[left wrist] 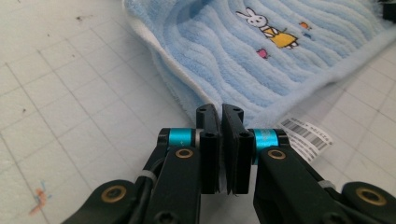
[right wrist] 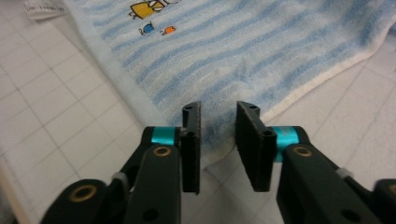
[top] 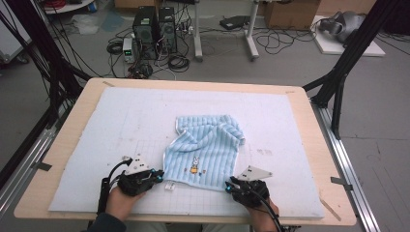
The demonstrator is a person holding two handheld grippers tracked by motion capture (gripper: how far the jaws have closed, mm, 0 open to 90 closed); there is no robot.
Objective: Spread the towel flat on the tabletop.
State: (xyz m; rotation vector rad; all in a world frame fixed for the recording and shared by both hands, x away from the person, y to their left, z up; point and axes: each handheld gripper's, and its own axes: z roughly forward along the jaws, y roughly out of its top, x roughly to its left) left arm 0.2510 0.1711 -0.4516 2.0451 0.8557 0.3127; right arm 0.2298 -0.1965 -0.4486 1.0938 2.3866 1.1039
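Item: light blue striped towel (top: 203, 147), partly folded, far edge turned over on itself; lies on the pale gridded mat (top: 121, 121) slightly toward 6 o'clock of the mat's centre. Embroidered rabbit motif (top: 194, 166) near the towel's near edge, facing the person. White barcode label (top: 169, 186) on the mat just off the near-left corner, at about 7 o'clock from the rabbit.

Item: left gripper (top: 158, 175), held in the person's left hand (top: 123, 195), at 9 o'clock of the towel's near-left corner. In the left gripper view its tips (left wrist: 220, 112) stand at that corner, jaws drawn together with only a thin slit between; the towel corner meets the jaw tips, but whether cloth is pinched in the slit cannot be told.

Item: right gripper (top: 229, 185), held in the person's right hand (top: 261, 212), at the towel's near-right corner, 5 o'clock from the rabbit. In the right gripper view (right wrist: 218, 114) its jaws stand apart with a clear gap; the towel's corner lies between them, pads not pressing on it.

Support: wooden table (top: 63, 140) beneath the mat; grey floor (top: 367, 96) with computer towers (top: 154, 29) at 12 o'clock
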